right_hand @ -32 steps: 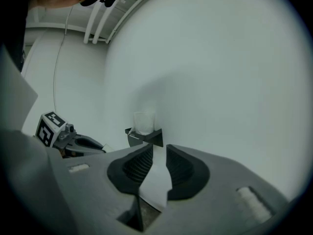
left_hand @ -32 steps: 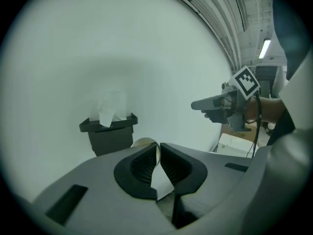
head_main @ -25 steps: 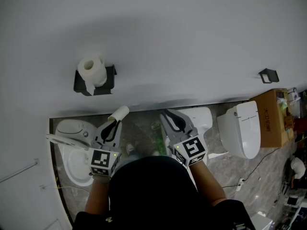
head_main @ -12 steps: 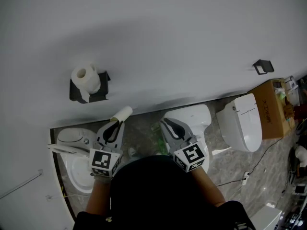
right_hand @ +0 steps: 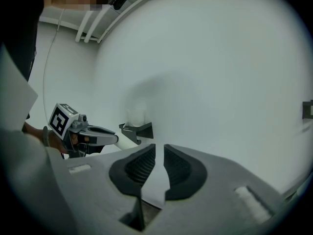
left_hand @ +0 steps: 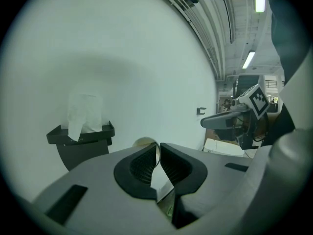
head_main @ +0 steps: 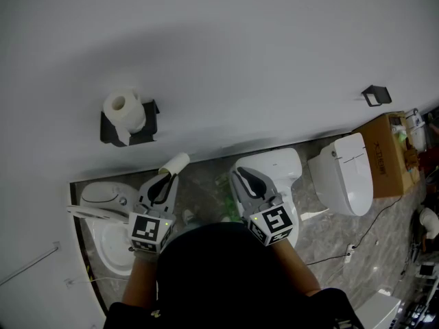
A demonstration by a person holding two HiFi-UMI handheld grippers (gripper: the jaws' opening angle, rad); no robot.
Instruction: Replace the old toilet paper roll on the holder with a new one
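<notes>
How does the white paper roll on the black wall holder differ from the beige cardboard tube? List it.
The white paper roll is thick; the beige cardboard tube is thin and bare. The roll sits on the black wall holder; the tube is clamped in the left gripper. Both are hollow cylinders.

soft, even light fills the head view, and a broad faint shadow lies across the white wall (head_main: 274, 46). both gripper views bulge, with black vignetted corners. strip lights (left_hand: 248, 60) glare in the left gripper view; the toilet paper roll (right_hand: 136, 115) looks blurred in the right gripper view.
</notes>
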